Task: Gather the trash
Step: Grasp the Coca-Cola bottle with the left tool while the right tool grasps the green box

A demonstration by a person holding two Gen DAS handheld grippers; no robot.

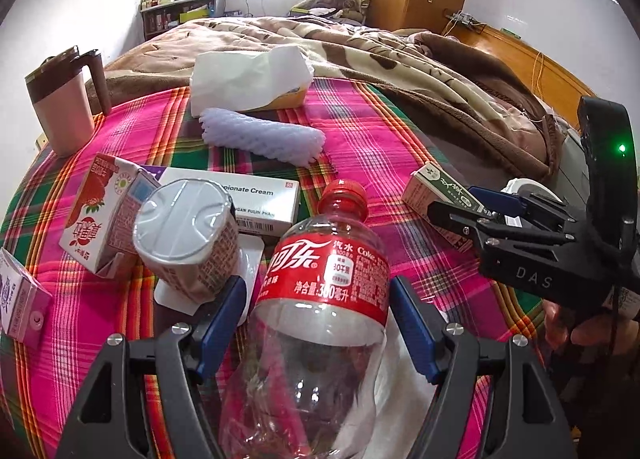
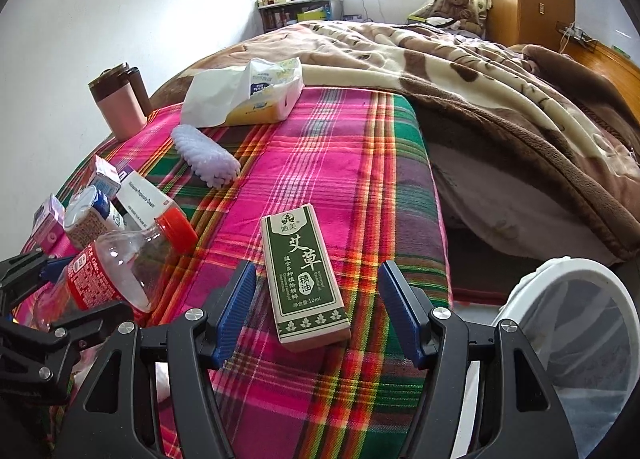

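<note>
An empty Coke bottle with a red cap lies on the plaid cloth between the blue pads of my left gripper. The jaws stand wide on either side of it, apart from it. The bottle also shows in the right wrist view. My right gripper is open around a green and white box that lies flat; the pads do not touch it. The same box shows in the left wrist view under the right gripper. A white bin with a liner stands at the lower right.
On the cloth lie a sealed cup, a strawberry milk carton, a cream box, a purple carton, a foam net sleeve and a tissue pack. A pink mug stands at the far left. A brown blanket covers the bed beyond.
</note>
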